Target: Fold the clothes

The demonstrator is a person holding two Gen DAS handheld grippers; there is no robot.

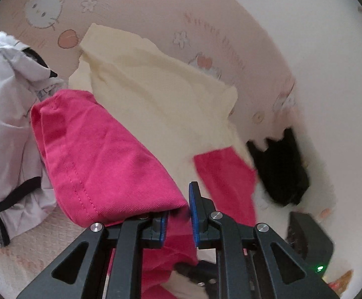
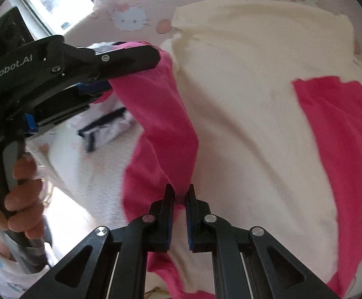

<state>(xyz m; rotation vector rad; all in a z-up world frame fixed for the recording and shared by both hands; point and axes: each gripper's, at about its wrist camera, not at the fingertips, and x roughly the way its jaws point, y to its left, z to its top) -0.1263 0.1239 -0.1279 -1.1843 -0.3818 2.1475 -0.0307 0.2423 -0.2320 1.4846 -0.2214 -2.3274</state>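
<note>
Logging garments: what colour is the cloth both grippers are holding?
Bright pink cloth, pinched by the right gripper and left gripper; clearest in the right wrist view.

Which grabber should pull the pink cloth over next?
Probably the right gripper: it pinches the pink cloth at a lifted edge, while the left gripper sits deep in bunched fabric.

Both tongs (image 1: 177, 211) (image 2: 180, 196) are black with blue pads (image 1: 194, 209) and silver screws (image 2: 102, 231); white lettering (image 2: 5, 68) marks the left one.
</note>
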